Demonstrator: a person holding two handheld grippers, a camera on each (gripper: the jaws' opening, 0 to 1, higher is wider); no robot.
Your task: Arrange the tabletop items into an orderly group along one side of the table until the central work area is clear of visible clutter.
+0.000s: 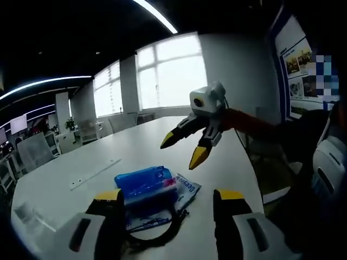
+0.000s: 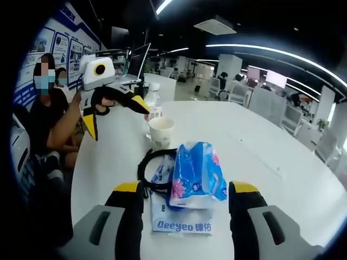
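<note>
Evidently both grippers are approaching the blue tissue pack [image 2: 196,174] from opposite ends so either can take it to one side: the right gripper [image 2: 187,197] has its jaws spread with the pack between them, the left gripper [image 1: 169,205] likewise stands wide apart just short of it, and neither is gripping anything. Under the tissue pack lies a flat white Deeyeo packet [image 2: 181,219] with a black cable loop [image 2: 147,170] beside it, all on the white table [image 2: 260,162]. Behind the tissue pack stand a paper cup [image 2: 161,131] and a water bottle [image 2: 153,103], near a seated person's arm [image 2: 64,127], so I judge that edge is crowded.
</note>
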